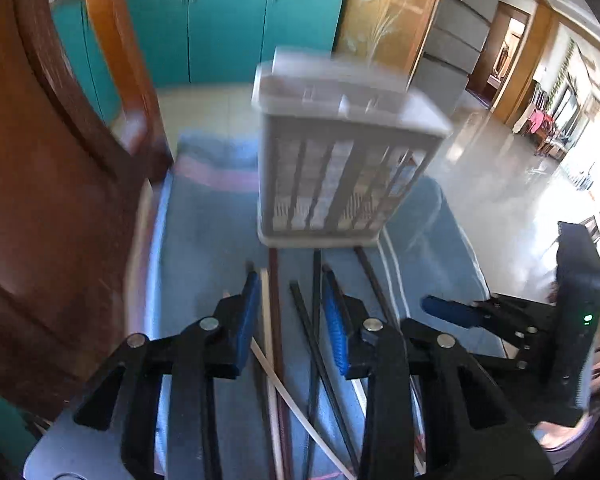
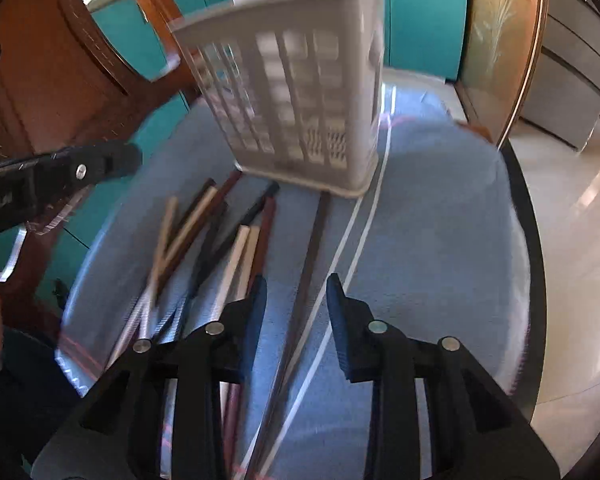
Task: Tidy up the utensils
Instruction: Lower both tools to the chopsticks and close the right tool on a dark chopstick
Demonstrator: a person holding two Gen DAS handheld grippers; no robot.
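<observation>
A grey slotted utensil holder (image 1: 340, 160) (image 2: 300, 92) stands upright on a blue cloth (image 1: 204, 220) (image 2: 420, 220). In front of it several loose chopsticks (image 1: 275, 288) (image 2: 240, 252) lie in white, brown and black, some crossing each other. My left gripper (image 1: 292, 312) hovers low over them, jaws partly apart, with sticks lying on the cloth in the gap and no pad pressing on them. My right gripper (image 2: 298, 308) stands the same way over a long dark chopstick (image 2: 314, 240). Each gripper shows in the other's view: the right gripper (image 1: 456, 312) and the left gripper (image 2: 116, 162).
Carved brown wooden furniture (image 1: 52, 200) rises close on the left. Teal cabinets (image 1: 228, 28) stand behind. The cloth covers a round table with a dark rim (image 2: 534, 240), and shiny floor (image 1: 500, 184) lies beyond on the right. White stripes (image 2: 360, 232) run along the cloth.
</observation>
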